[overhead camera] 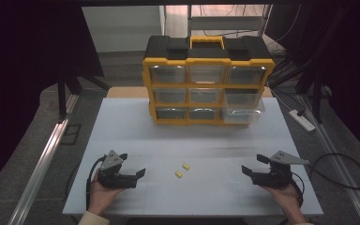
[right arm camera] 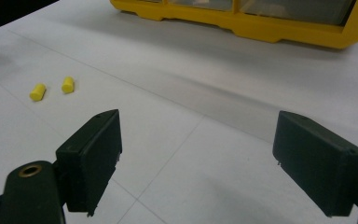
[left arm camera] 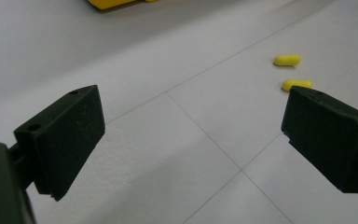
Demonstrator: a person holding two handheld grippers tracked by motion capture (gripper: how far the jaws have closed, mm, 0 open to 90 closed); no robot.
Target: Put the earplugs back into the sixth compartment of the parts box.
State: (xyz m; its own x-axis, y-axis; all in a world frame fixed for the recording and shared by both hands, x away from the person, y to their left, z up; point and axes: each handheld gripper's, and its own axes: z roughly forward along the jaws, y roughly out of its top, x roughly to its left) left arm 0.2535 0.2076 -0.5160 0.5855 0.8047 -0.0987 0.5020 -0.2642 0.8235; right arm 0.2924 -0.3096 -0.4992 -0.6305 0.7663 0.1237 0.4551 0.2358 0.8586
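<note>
Left gripper (overhead camera: 133, 174): jaws spread wide, empty, resting low on the white counter (overhead camera: 122, 122).
Right gripper (overhead camera: 252, 166): likewise spread, empty.
Two small yellow foam earplugs (overhead camera: 182, 170): lying mid-counter between the grippers, untouched.
Yellow-and-black drawer organiser (overhead camera: 208, 79): far edge, lower-right clear drawer (overhead camera: 243, 115) pulled out.
Progress: seemingly nothing picked up yet; both earplugs remain.

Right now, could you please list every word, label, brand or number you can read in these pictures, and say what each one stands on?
None can be read.
Yellow and black plastic drawer cabinet: no legible lettering on its frame, handle or clear drawers.
Two small yellow foam plugs: plain.
White table: only thin seam lines.
Left gripper and right gripper, both with black jaws wide apart: no markings that show.
</note>
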